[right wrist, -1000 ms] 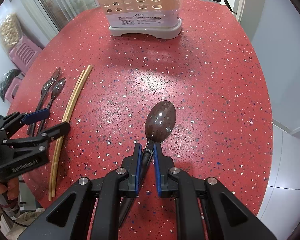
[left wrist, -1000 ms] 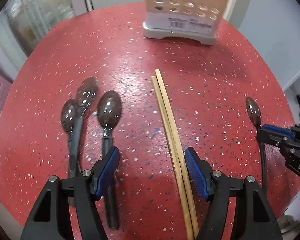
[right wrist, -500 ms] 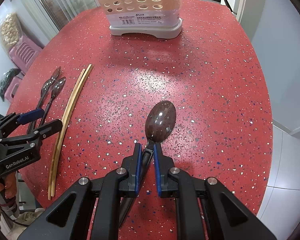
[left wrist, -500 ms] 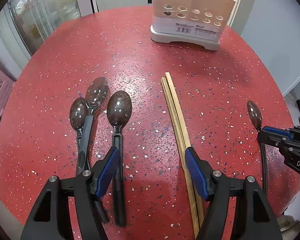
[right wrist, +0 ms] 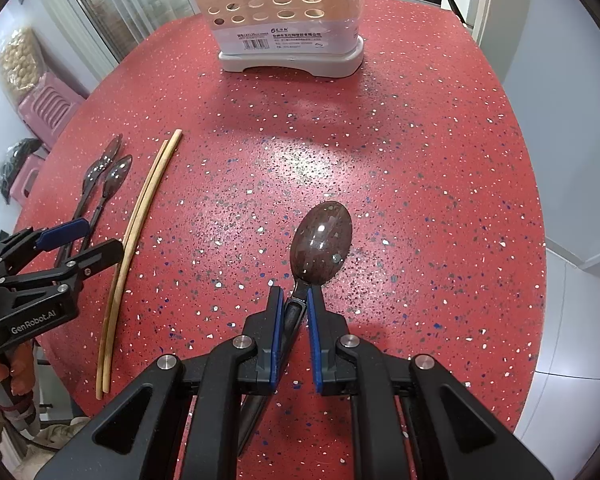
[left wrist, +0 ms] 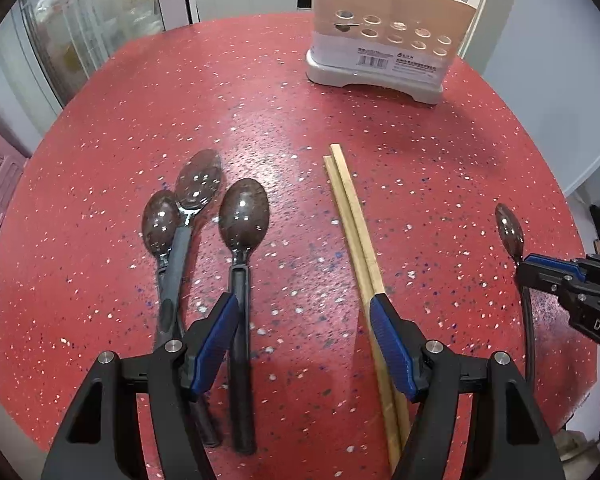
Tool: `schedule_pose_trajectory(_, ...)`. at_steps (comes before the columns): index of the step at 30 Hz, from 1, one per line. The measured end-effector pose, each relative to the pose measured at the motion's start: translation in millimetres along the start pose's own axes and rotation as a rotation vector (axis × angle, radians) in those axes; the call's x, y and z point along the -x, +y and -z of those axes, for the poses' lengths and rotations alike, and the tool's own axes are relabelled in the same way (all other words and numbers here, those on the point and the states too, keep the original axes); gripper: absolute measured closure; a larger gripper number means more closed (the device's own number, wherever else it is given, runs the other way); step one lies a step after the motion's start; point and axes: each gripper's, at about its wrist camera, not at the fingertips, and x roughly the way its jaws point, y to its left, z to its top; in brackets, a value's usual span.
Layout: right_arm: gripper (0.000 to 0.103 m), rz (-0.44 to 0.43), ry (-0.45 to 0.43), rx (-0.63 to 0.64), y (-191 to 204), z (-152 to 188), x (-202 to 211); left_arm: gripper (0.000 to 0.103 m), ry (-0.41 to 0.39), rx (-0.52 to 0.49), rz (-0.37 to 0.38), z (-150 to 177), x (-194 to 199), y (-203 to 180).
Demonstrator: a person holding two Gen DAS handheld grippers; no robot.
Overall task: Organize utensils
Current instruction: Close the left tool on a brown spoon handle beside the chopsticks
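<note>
Three dark spoons (left wrist: 244, 216) lie side by side on the red speckled table (left wrist: 284, 92), with a pair of wooden chopsticks (left wrist: 352, 224) to their right. My left gripper (left wrist: 304, 312) hangs open above them; one finger is over the nearest spoon's handle, the other over the chopsticks, and nothing is between the pads. My right gripper (right wrist: 294, 300) is shut on the neck of a fourth dark spoon (right wrist: 321, 242), low over the table; whether it is lifted I cannot tell. A beige utensil holder (right wrist: 284, 20) with round holes stands at the far side.
The table is round, and its edge runs close behind both grippers. Beyond the left edge stand pink plastic stools (right wrist: 46, 106) and glass doors (left wrist: 84, 36). A grey wall (right wrist: 572, 80) is on the right. A hand (right wrist: 4, 372) holds the left gripper.
The left gripper has drawn back and up, so the spoons, chopsticks and holder sit fuller in its view. The right gripper and its spoon have not moved.
</note>
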Motion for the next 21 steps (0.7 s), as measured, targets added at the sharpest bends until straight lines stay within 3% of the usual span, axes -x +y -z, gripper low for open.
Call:
schedule_pose_trajectory(14,0.090,-0.002,0.000,-0.004,0,-1,0,0.013,0.004,-0.019,-0.022,12,7,8)
schedule_pose_trajectory(19,0.090,-0.004,-0.001,-0.006,-1,-1,0,0.041,-0.001,-0.045,-0.007,8,11,8)
schedule_pose_trajectory(21,0.090,-0.003,-0.001,-0.004,0,-1,0,0.061,-0.001,-0.052,0.001,7,13,10)
